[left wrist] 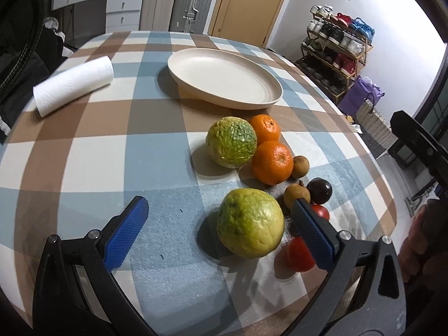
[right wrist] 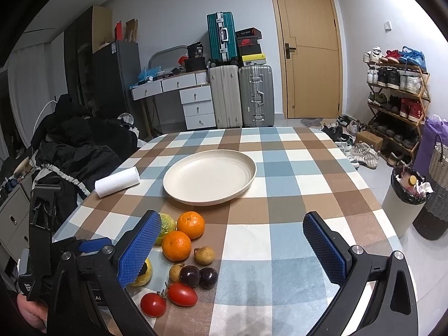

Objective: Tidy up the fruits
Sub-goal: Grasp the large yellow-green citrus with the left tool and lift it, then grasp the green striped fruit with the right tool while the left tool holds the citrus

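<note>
Left wrist view: the left tongs, spread wide and empty, are seen nearest the round yellow-green citrus fruit, lying just ahead-right on the checked surface.

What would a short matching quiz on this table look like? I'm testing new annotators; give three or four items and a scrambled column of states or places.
Items:
1. plate
2. paper roll
3. left gripper
4. tomatoes

States or places:
A. lying on its side near the table's left edge
B. nearest the camera in the fruit cluster
C. empty
D. open around a yellow-green fruit, not touching

Pairs: 1-C, 2-A, 3-D, 4-B
</note>
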### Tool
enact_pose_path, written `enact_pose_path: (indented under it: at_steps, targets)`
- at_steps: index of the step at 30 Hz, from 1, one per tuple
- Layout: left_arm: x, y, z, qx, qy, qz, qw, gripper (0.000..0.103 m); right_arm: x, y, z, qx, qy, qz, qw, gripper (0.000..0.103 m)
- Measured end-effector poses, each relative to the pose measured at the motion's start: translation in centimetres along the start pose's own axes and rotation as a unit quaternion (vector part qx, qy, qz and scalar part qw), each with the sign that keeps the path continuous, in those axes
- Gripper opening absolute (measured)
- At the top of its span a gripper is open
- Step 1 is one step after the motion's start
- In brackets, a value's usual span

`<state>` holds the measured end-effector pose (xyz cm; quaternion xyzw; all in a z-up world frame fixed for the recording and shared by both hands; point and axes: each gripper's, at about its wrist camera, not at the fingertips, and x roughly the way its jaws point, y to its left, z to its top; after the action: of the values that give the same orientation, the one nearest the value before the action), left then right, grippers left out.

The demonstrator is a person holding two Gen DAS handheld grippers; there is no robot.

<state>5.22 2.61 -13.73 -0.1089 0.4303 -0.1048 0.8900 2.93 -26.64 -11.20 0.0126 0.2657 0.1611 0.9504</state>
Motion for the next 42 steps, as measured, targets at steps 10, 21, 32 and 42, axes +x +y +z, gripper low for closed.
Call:
enact_pose_path:
  at_steps: [10,21,32,42]
  targets:
    - [0.0,0.0,-0.5,-0.006,0.026,-0.052,0.9983,0.057,0.0,0.1,-0.1,0.000,0.000,0.000,1.000,0.103]
    - [-1.0,0.5,-0.3,-0.010,0.013,-0.068,0.9976,0.045,0.2,0.3,-0.4,-0.004,-0.001,0.000,1.000,0.103]
    - [-2.9,3.5,1.3,-0.015,-0.021,-0.041,0.9988,0.045,1.2,1.0,0.4,-0.019,0.016,0.065,0.998,0.103]
    - [-4.2,7.6,2.7,-0.042,-0.046,-0.003,0.9981,0.045,5.9,5.0,1.8,-0.128,0.064,0.112,0.983,0.103]
